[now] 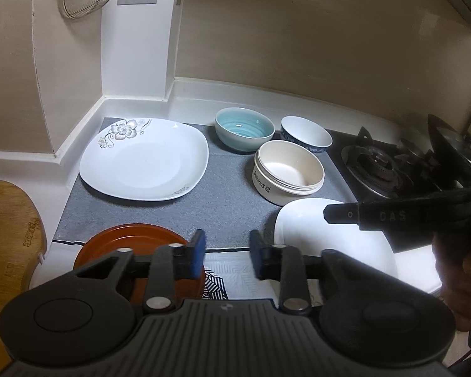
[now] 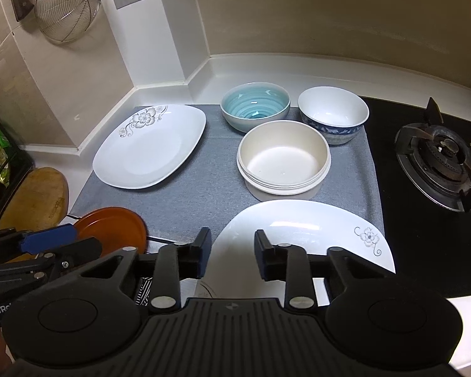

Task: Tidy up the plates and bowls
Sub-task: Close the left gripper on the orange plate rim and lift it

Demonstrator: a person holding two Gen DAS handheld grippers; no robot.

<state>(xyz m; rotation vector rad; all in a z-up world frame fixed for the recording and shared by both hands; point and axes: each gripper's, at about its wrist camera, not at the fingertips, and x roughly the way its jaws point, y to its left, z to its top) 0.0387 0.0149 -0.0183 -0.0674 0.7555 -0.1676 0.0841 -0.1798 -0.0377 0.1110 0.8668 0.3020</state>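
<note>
Both tools hovering, jaws apart, empty: left tool (image 1: pixel 226 253) near orange plate (image 1: pixel 122 245), right tool (image 2: pixel 232 253) over near white plate (image 2: pixel 298 229). Nothing stacked yet; next needs a rim grip.

Each wrist camera sits behind its own fingers and looks forward and steeply down, at close range, toward the corner wall. The left view is offset left, the right view offset right. Both share the grey mat (image 1: pixel 204 207) (image 2: pixel 201 188), floral plate (image 1: pixel 144 160) (image 2: pixel 150 147) and three bowls.
</note>
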